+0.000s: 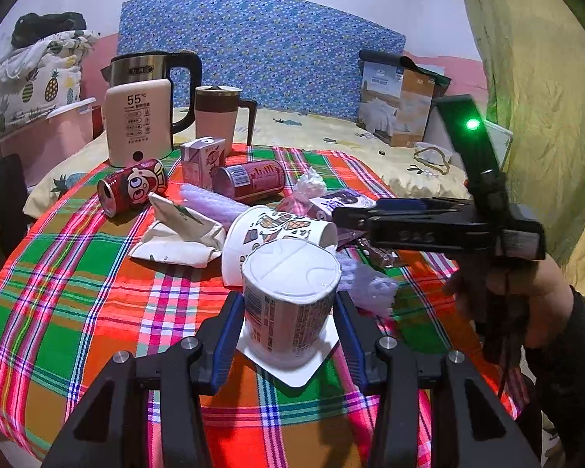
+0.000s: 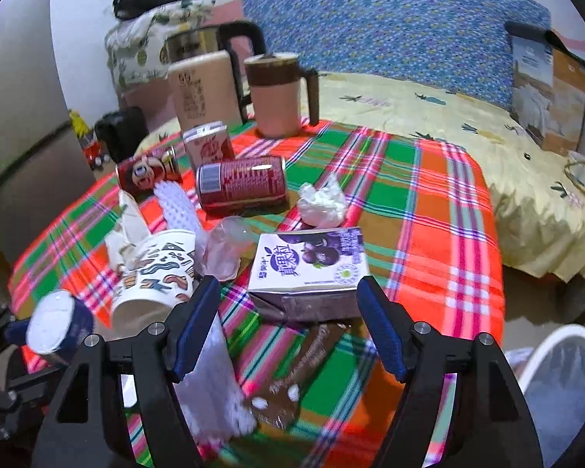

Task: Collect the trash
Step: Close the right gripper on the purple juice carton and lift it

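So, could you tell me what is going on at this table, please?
A person with a handheld gripper in each hand is clearing trash from a plaid-covered table. The left gripper brackets an inverted yogurt cup, though I cannot tell if it is clamped. The right gripper is open, facing a purple juice carton. Two red cans, a patterned paper cup and wrappers lie uncollected.

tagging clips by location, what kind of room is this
Most likely a bedroom: a bed with a pineapple-print sheet and a blue patterned headboard sits right behind a small table under a plaid tablecloth, which is littered with drink cans, cartons and cups.
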Action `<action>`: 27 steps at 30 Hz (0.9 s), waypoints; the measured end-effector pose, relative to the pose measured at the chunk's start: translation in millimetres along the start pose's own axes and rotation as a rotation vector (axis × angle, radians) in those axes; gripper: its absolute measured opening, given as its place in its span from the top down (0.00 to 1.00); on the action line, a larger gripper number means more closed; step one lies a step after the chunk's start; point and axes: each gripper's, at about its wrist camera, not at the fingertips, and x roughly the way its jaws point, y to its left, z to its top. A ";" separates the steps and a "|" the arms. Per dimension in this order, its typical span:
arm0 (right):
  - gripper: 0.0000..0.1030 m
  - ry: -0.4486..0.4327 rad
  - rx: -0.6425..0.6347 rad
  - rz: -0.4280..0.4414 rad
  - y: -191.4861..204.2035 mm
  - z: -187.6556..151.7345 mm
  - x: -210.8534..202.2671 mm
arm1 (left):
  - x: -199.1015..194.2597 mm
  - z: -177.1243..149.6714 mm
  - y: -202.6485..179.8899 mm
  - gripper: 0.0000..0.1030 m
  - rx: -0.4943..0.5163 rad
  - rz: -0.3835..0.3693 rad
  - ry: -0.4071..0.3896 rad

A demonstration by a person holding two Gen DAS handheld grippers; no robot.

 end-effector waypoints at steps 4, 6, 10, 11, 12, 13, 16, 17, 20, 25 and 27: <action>0.28 0.010 -0.043 -0.041 2.4 0.9 8.2 | 3.7 -0.4 4.0 0.54 -0.007 -0.002 0.006; 0.28 0.018 -0.055 -0.064 1.4 1.9 11.4 | 6.0 -0.8 5.2 0.54 -0.011 -0.008 0.010; 0.28 -0.009 -0.063 -0.082 -7.4 5.3 8.7 | 8.8 -0.6 6.7 0.54 -0.014 -0.017 0.015; 0.28 -0.015 -0.063 -0.073 -10.5 6.1 7.6 | 9.2 -0.5 6.9 0.54 -0.014 -0.018 0.016; 0.28 -0.019 -0.069 -0.059 -12.2 6.6 7.7 | 9.7 -0.4 6.8 0.54 -0.014 -0.020 0.017; 0.28 -0.017 -0.082 -0.038 -15.0 7.3 8.7 | 10.2 -0.4 6.8 0.54 -0.014 -0.021 0.017; 0.28 -0.002 -0.086 0.006 -20.8 12.8 16.2 | 11.4 -0.2 7.1 0.54 -0.015 -0.026 0.017; 0.28 -0.008 -0.097 0.023 -21.5 14.4 16.8 | 12.0 0.0 7.3 0.54 -0.016 -0.027 0.017; 0.28 0.007 -0.131 0.067 -21.0 18.2 22.2 | 13.5 -0.1 8.1 0.54 -0.016 -0.029 0.019; 0.28 0.043 -0.016 0.010 -28.5 17.4 28.0 | 15.0 -0.2 8.7 0.54 -0.020 -0.031 0.018; 0.28 0.037 0.033 -0.059 -35.8 16.5 27.5 | 15.0 -0.9 8.0 0.54 -0.018 -0.032 0.019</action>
